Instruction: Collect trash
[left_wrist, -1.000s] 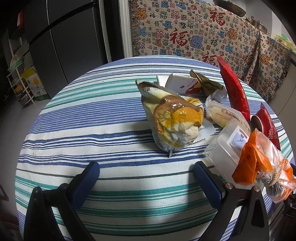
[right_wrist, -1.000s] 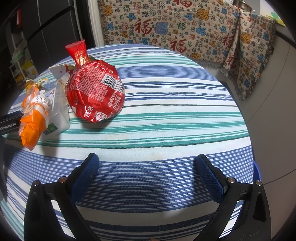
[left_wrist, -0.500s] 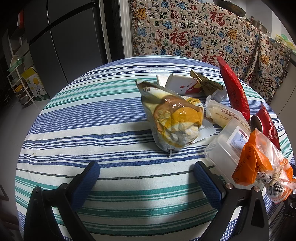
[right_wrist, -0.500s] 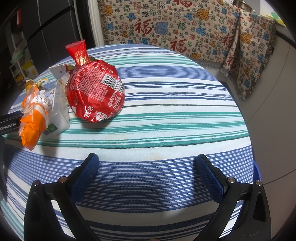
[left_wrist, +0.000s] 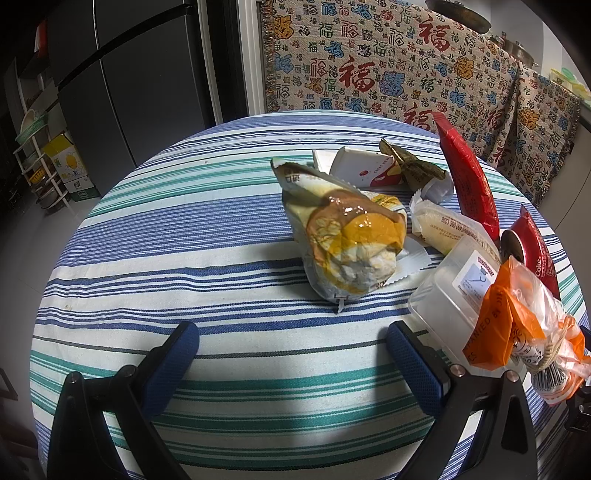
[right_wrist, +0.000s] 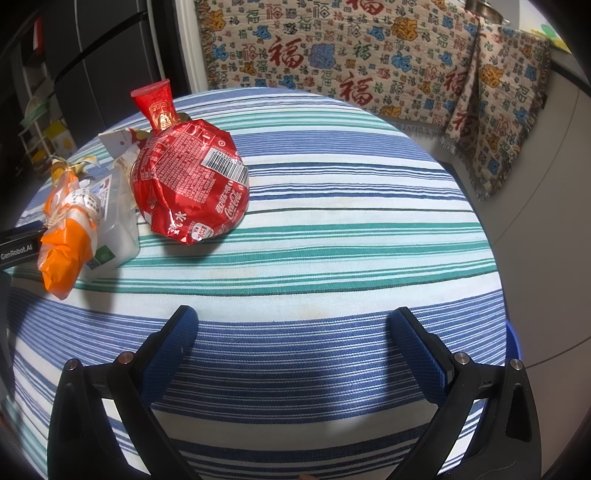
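Left wrist view: left gripper (left_wrist: 291, 341) spread wide, empty, low over striped table (left_wrist: 166, 236). Crumpled yellow-brown wrapper (left_wrist: 343, 240) dead ahead, slightly right of centreline, long axis running away from fingers (orange bag (left_wrist: 509, 332) and clear tub (left_wrist: 454, 295) off right).

Right wrist view: right gripper (right_wrist: 293, 332) also spread, empty. Red Coca-Cola pack (right_wrist: 192, 184) well ahead-left; bin possibly blue rim (right_wrist: 513, 343) at table edge, unclear. Left arm nearer wrapper.
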